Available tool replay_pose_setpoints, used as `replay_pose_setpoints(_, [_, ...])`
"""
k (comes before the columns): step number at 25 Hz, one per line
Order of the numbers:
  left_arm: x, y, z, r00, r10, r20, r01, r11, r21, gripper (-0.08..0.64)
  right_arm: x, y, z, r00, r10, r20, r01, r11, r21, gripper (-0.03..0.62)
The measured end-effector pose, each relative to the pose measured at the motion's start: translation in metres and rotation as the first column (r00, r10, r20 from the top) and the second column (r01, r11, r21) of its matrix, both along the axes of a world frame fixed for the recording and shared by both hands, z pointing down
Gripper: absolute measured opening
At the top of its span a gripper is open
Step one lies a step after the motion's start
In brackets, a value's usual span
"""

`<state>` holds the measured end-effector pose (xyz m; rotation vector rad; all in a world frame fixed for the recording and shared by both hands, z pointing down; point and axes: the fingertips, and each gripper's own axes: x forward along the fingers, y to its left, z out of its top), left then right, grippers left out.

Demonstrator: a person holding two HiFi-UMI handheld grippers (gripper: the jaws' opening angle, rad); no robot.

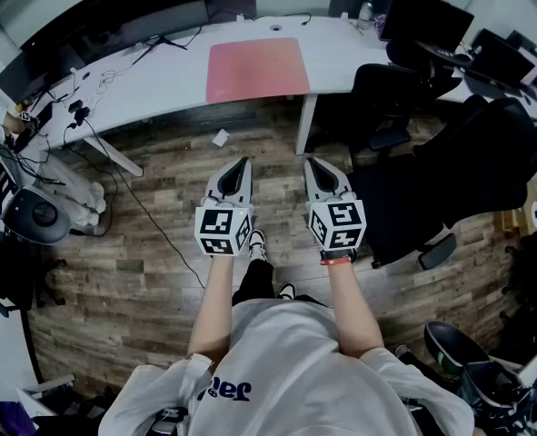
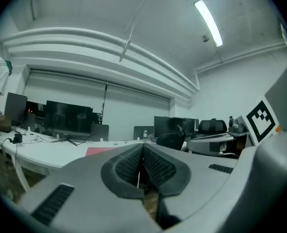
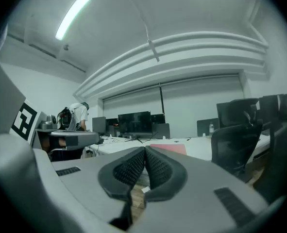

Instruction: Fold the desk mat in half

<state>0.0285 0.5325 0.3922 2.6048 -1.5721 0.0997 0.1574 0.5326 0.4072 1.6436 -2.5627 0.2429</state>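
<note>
The jaws of both grippers are sitting pressed shut, their ribbed pads (image 2: pixel 128 168) meeting along a single seam with nothing caught between them. The left gripper (image 2: pixel 143 152) and the right gripper (image 3: pixel 145 152) are each showing this plainly in their own views. In the head view the person is holding the two side by side, a little apart, out in front of the body over the wooden floor (image 1: pixel 150 243), the tips pointing toward the white desk (image 1: pixel 150 75) and tilting only slightly downward. The desk mat (image 1: pixel 256 69) — pink, rectangular — is lying flat and unfolded on that desk, near its front edge, well ahead of both sets of jaws and touching neither. It is sitting roughly in line with the gap between the two grippers. In the left gripper view the mat is peeking over the closed jaws just to their left; in the right gripper view it is showing just right of the seam. A small white scrap (image 1: pixel 220 137), perhaps paper though it is too small to tell, is lying on the floor between the left gripper and the desk. A black office chair (image 1: pixel 383 107) is standing at the desk to the right of the mat, ahead of the right gripper. Dark monitors (image 1: pixel 114 16) are lining the far side of the desk.
</note>
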Motion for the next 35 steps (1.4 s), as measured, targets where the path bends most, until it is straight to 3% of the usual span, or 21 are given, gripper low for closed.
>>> replay_pose_setpoints(17, [-0.051,-0.191,-0.015,0.999,0.020,-0.045,-0.019,1.000,0.013,0.018,-0.063,-0.189,-0.015,1.000,-0.003,0.012,0.003,1.000,-0.010,0.014])
replay_pose_setpoints(24, [-0.080,-0.253,-0.010,0.999,0.052,-0.010,-0.052,0.998,0.032,0.018,-0.102,-0.257,-0.007,1.000,-0.023,0.012,0.023,1.000,-0.019,0.015])
replay_pose_setpoints(35, [-0.127,-0.334,0.033,0.994,0.021,-0.108,-0.029,0.997,-0.075,0.018,-0.149,-0.336,0.032,1.000,-0.019,0.020,0.021,0.997,-0.080,0.015])
